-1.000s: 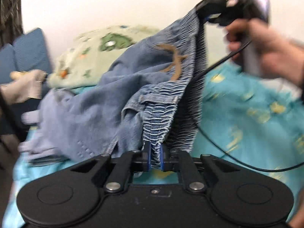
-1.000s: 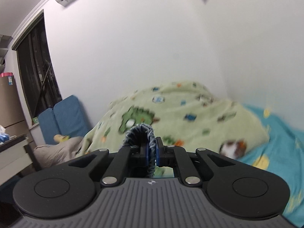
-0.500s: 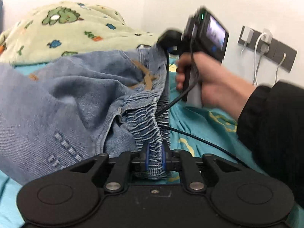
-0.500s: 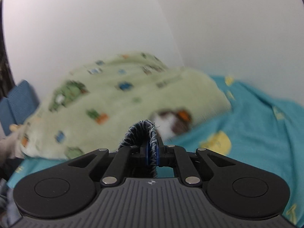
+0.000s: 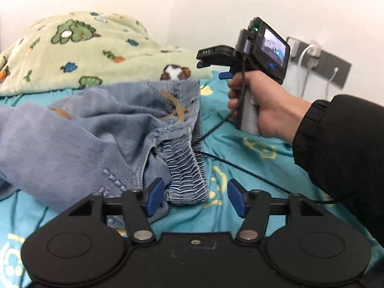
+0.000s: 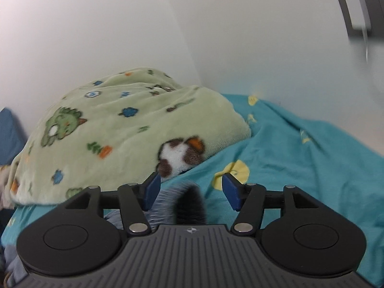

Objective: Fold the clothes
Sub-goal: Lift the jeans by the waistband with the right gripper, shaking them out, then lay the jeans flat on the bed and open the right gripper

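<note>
The left gripper [image 5: 195,198] is seen with its jaws opening; the elastic waistband of the jeans [image 5: 96,139] lies between the blue pads [image 5: 154,195], nearest the left one, but is pressed by neither. The right gripper [image 6: 189,192] is likewise opening, with a blurred fold of denim between its pads and apparently no longer pinched. In the left wrist view its body is held in the right hand [image 5: 261,108] above and beside the far end of the waistband.

The jeans lie on the teal bedsheet [image 5: 252,148], just in front of the green blanket [image 5: 84,52], the waistband running away from the left gripper.

This step is judged a release. It would be done well if both grippers were drawn back clear of the cloth before any sideways move, so the laid waistband is not dragged or snagged.

1 second earlier both grippers were clamped on the waistband, which was held stretched in the air; it has since been lowered onto the bed.
</note>
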Demonstrator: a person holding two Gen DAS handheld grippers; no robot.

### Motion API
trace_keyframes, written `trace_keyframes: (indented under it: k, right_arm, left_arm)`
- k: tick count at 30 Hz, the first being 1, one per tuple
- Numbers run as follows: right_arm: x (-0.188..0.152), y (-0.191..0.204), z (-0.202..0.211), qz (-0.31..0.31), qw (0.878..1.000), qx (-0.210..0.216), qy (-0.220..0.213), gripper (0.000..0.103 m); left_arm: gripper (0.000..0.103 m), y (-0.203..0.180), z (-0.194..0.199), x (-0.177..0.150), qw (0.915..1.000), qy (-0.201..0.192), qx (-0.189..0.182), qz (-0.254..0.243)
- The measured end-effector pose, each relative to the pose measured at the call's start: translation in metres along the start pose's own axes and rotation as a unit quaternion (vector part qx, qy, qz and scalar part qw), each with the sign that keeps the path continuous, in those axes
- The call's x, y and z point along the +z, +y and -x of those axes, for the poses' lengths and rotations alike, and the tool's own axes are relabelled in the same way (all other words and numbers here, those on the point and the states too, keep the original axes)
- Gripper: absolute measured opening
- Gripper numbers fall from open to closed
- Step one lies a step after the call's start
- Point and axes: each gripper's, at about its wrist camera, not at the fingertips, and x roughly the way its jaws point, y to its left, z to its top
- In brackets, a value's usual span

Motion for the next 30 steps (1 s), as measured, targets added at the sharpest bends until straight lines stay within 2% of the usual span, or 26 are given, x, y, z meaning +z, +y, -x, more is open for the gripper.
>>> trace_keyframes:
  k: [8,14,16,18,24,28,30]
  right_arm:
    - [-0.017,0.02,0.081,0.037,0.998,0.031,0.047,0.062]
    - [-0.027,0.06,0.134,0.041,0.995,0.074,0.061,0.062]
    - [-0.037,0.065,0.15,0.034,0.994,0.076,0.072,0.062]
    - [-0.045,0.067,0.163,0.029,0.994,0.055,0.085,0.062]
    - [-0.066,0.064,0.18,-0.011,0.99,0.062,0.124,0.062]
    - [-0.08,0.068,0.173,-0.03,0.988,0.059,0.142,0.062]
    - [-0.089,0.068,0.164,-0.041,0.985,0.053,0.156,0.063]
  left_arm:
    - [0.058,0.015,0.062,0.013,0.9988,-0.04,-0.002,0.027]
    - [0.058,0.024,0.092,0.006,0.9976,-0.049,0.045,0.02]
    - [0.058,0.031,0.103,0.005,0.9971,-0.053,0.045,0.031]
    - [0.059,0.037,0.117,0.004,0.9965,-0.06,0.039,0.044]
    - [0.06,0.058,0.148,0.014,0.9965,-0.054,0.059,0.026]
    - [0.061,0.073,0.145,0.022,0.9957,-0.061,0.068,0.01]
    - [0.061,0.082,0.141,0.021,0.9948,-0.07,0.07,0.024]
